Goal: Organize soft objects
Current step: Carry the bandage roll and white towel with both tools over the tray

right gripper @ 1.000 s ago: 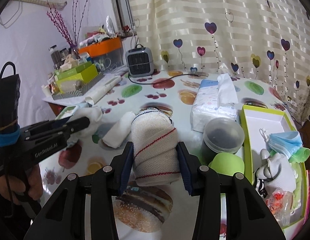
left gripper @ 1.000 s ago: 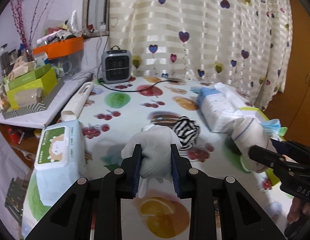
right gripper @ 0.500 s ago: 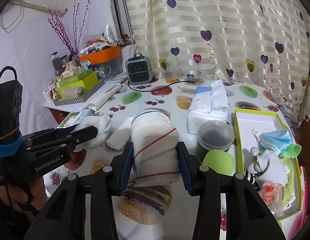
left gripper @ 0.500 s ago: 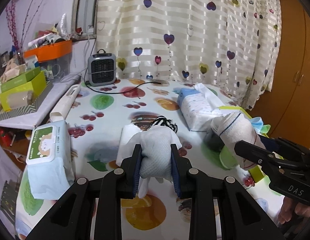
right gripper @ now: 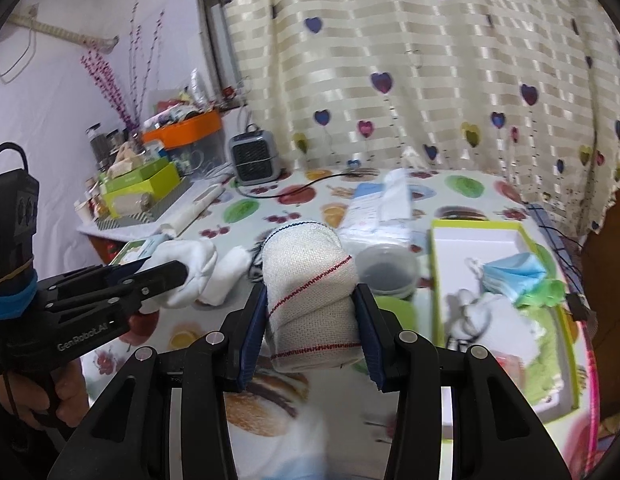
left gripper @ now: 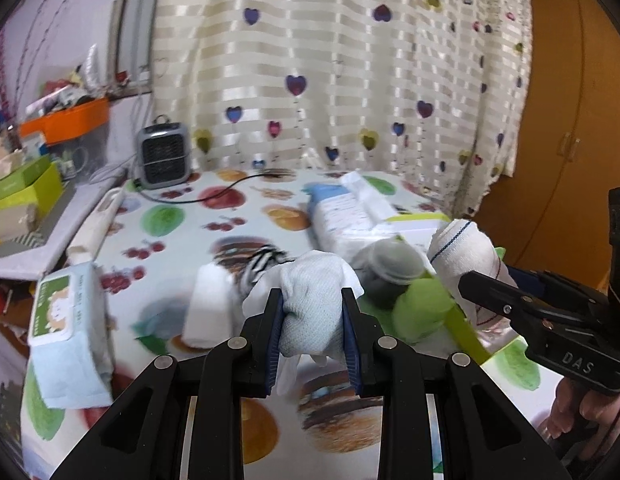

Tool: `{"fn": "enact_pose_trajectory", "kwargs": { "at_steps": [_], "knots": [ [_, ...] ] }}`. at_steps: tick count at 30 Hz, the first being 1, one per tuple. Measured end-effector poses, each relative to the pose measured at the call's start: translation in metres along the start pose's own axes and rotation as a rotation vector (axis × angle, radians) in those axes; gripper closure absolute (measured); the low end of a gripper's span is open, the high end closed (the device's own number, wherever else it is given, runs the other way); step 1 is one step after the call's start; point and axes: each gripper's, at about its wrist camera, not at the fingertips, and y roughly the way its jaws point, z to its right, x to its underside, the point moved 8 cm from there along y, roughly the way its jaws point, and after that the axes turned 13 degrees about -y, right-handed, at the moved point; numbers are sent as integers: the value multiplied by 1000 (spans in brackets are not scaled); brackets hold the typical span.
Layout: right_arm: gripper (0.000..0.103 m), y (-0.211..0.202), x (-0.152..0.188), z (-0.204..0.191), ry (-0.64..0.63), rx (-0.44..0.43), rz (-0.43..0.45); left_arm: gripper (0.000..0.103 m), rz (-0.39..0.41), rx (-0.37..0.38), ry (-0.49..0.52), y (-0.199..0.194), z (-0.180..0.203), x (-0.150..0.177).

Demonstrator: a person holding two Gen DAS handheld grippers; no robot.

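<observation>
Bandage roll, off-white woven cloth with red stitch lines (right gripper: 310, 300), sits clamped between the blue pads of the right gripper (right gripper: 311, 312), centre of the right wrist view, held clear above the fruit-print tablecloth (right gripper: 270, 196). White knitted cloth bundle (left gripper: 311, 308) is pinched likewise in the left gripper (left gripper: 313, 320), centre of the left wrist view. Both claws are closed on their loads. Lime-green open box (right gripper: 529, 236) lies at right of the right view, already holding a blue face mask (right gripper: 509, 276) and white soft items. Step in hand, judged: carrying both pieces toward the box. Next move calls for clearing the dark lidded tub (right gripper: 385, 268) and releasing over the free white floor of the box.
</observation>
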Motion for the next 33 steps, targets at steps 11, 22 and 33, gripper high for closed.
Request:
{"fn": "enact_pose_trajectory", "kwargs": {
  "at_steps": [11, 22, 33],
  "knots": [
    [59, -25, 9, 72, 82, 132, 9, 78, -16, 127, 85, 23, 66, -11],
    [59, -22, 9, 129, 122, 198, -5, 77, -46, 188, 119, 57, 108, -29],
    [59, 17, 10, 169, 109, 206, -92, 77, -84, 211, 134, 91, 126, -40]
  ]
}}
